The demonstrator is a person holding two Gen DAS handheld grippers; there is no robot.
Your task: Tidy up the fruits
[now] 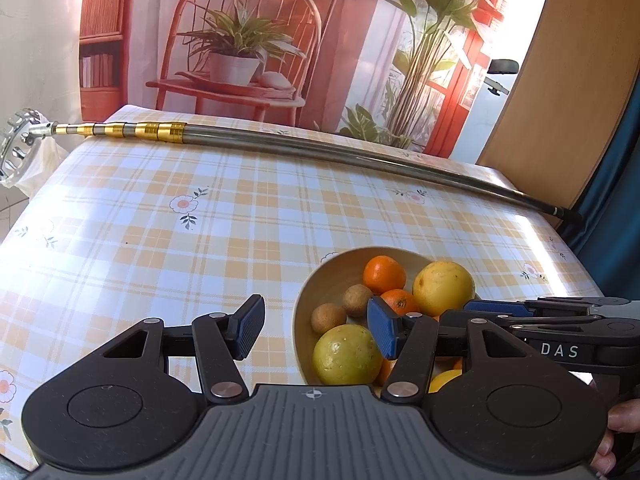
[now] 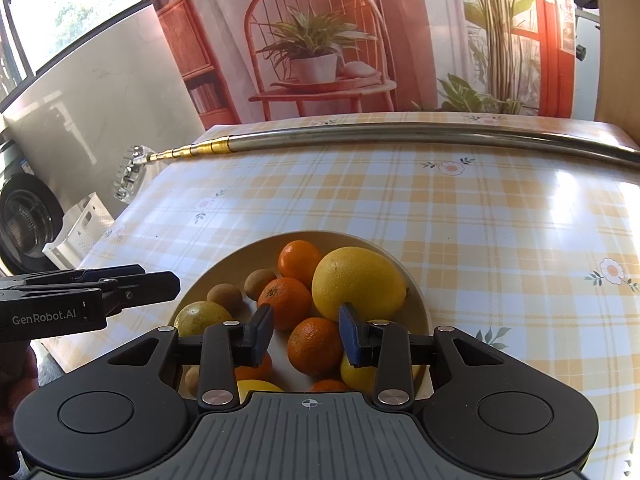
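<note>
Sitting near the table's [image 2: 500, 216] front edge, one bowl [image 2: 416, 300] is filled with fruit. Five oranges [image 2: 314, 346] and three brown fruits [image 2: 259, 283] are counted. Both the left gripper [image 1: 316, 330] and right gripper [image 2: 306, 334] are held apart, empty.

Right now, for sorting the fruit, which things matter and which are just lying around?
Job: bowl, large yellow citrus, oranges, small brown fruits, left claw, right claw.

Lying about: telescopic metal pole on the checked tablecloth.
</note>
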